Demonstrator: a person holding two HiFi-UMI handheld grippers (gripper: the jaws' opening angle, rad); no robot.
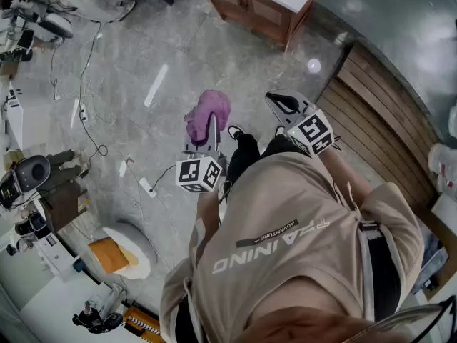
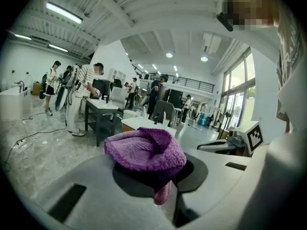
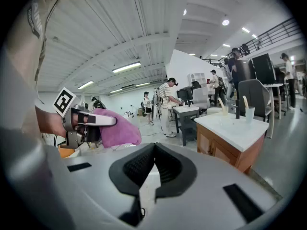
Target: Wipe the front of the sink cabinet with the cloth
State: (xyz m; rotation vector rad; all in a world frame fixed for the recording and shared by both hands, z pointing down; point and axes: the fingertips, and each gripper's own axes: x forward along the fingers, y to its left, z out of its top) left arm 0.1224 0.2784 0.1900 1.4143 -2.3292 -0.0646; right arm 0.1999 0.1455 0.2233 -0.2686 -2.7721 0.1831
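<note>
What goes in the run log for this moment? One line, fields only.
left hand-held gripper: shut on purple cloth | right hand-held gripper: shut, empty | sink cabinet: ahead, not touched

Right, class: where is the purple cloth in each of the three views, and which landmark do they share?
Head view: centre, purple cloth in the left hand-held gripper.
Left gripper view: cloth centre, between its jaws.
Right gripper view: cloth left of middle.
Shared landmark: wooden sink cabinet.

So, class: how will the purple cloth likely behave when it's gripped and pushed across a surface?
Probably floppy: the cloth bunches and droops over the left gripper. Likely light, since a small pinch holds it up. Its fuzzy pile looks grippy, so it should drag rather than slide.
</note>
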